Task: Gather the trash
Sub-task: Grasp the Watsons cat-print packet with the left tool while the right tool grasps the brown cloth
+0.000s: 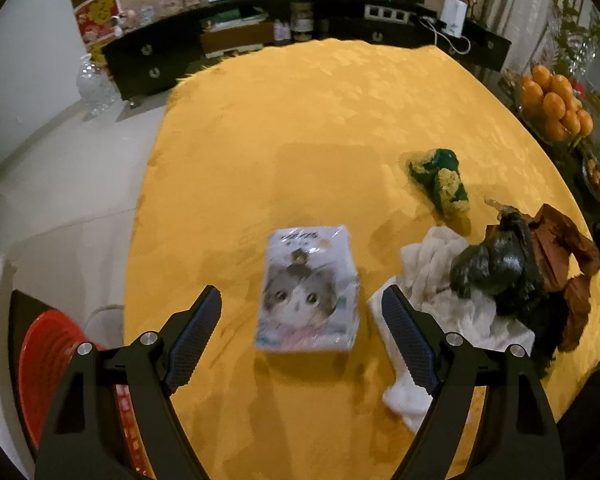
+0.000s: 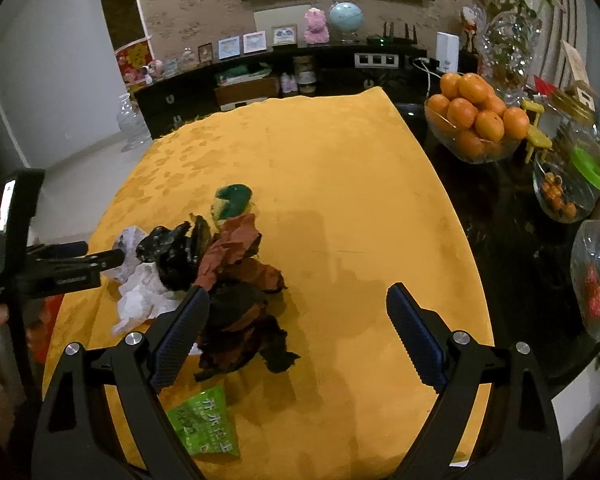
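Observation:
On the yellow tablecloth [image 1: 300,128] lies a tissue pack with a cat picture [image 1: 308,292], between and just beyond my open left gripper [image 1: 302,316]. To its right is a trash pile: white crumpled tissue [image 1: 428,264], a black crumpled bag [image 1: 492,260] and brown paper [image 1: 560,240]. A green-yellow wrapper [image 1: 444,178] lies farther back. In the right wrist view my open right gripper [image 2: 298,316] hovers over the cloth [image 2: 360,200], with the brown paper [image 2: 236,248], black bag [image 2: 172,248], white tissue [image 2: 140,292] and green wrapper [image 2: 232,200] at its left finger. A green snack packet [image 2: 206,424] lies near. The left gripper [image 2: 100,258] shows at the left.
A red basket [image 1: 48,364] stands on the floor left of the table. A glass bowl of oranges [image 2: 476,124], glass jars [image 2: 568,184] and a vase [image 2: 504,52] crowd the dark surface right of the cloth. A dark sideboard [image 2: 260,80] lines the back wall.

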Tool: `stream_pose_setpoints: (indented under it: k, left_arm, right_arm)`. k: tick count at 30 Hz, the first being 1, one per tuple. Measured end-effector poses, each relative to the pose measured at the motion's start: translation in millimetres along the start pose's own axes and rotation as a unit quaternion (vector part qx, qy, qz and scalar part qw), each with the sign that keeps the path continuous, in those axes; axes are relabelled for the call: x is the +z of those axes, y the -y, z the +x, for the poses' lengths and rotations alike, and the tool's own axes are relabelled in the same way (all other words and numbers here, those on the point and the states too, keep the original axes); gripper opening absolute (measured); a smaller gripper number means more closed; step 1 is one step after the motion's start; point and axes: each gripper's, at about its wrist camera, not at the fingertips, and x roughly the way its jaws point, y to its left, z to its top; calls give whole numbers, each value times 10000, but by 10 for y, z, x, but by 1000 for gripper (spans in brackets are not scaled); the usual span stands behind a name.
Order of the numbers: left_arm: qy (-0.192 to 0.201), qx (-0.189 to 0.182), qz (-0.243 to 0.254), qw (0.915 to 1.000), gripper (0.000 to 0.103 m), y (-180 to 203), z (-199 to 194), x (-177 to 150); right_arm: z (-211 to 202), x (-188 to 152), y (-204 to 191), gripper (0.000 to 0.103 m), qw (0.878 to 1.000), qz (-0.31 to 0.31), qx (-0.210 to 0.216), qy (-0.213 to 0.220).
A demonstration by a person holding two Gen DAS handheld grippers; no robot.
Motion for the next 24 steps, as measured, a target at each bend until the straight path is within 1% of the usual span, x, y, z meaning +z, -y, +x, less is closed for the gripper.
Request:
stream_pose_setpoints:
  k: [5, 8, 9, 11, 13, 14, 18, 22, 24]
  left_arm:
    - [-163, 3, 31, 9999, 79, -2, 191, 55]
    - [-244, -60, -71, 9997, 78, -56, 289, 76]
    - [-273, -89, -119, 9995, 70, -82, 318, 73]
    - [-385, -198, -206, 9989, 62, -123, 367, 59]
    - [-311, -119, -179, 9993, 57, -131, 355, 42]
    - [-288, -83, -147, 9994, 51, -128, 353, 43]
    - [-202, -68, -153, 9997, 43, -155, 325, 9]
    - [-178, -98, -238, 9995, 41, -212, 260, -41]
    - [-103, -56, -258, 9996, 40, -247, 158, -90]
  right_arm:
    - [47, -5, 47, 87, 10000, 45, -6, -37]
    - [64, -7, 69, 87, 10000, 72, -8, -63]
    - [70, -6, 75, 87, 9999, 77, -7, -75]
    - [79, 4, 72, 87, 9999, 65, -10, -86]
    - [84, 9, 68, 87, 9999, 55, -8, -94]
    - [84, 9, 66, 87, 9999, 50, -6, -95]
    - [85, 16, 51, 87, 9999, 25, 20, -111]
    - [94, 16, 6, 87, 9998, -8, 83, -153]
    - [117, 15, -15, 87, 9997, -22, 114, -200]
